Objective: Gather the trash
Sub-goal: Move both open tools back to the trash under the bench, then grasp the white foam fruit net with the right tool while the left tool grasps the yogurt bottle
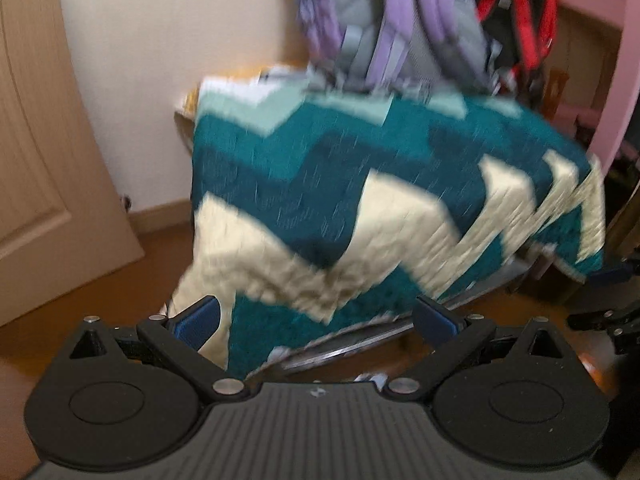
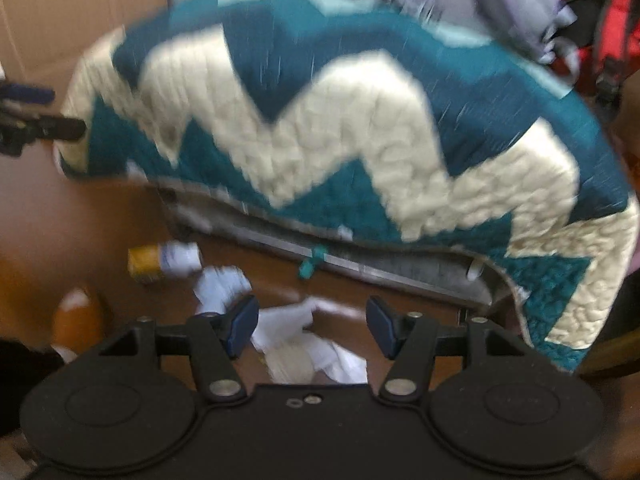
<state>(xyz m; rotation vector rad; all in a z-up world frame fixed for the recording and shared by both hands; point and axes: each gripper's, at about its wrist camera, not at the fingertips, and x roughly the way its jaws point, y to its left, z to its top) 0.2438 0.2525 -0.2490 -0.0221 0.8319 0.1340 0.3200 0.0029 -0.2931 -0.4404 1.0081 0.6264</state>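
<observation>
Trash lies on the brown floor in the right wrist view. A crumpled white paper sits just below my right gripper, whose jaws stand open above it without touching it. A second white wad lies to its left. Beyond that wad a small bottle with a yellow end and a white label lies on its side. My left gripper is wide open with nothing between its blue pads; it faces the hanging blanket. Both views are blurred by motion.
A teal and cream zigzag blanket drapes over a metal-framed piece of furniture. Purple and red backpacks rest on top. A wooden door stands at the left. An orange and white object lies on the floor at the left.
</observation>
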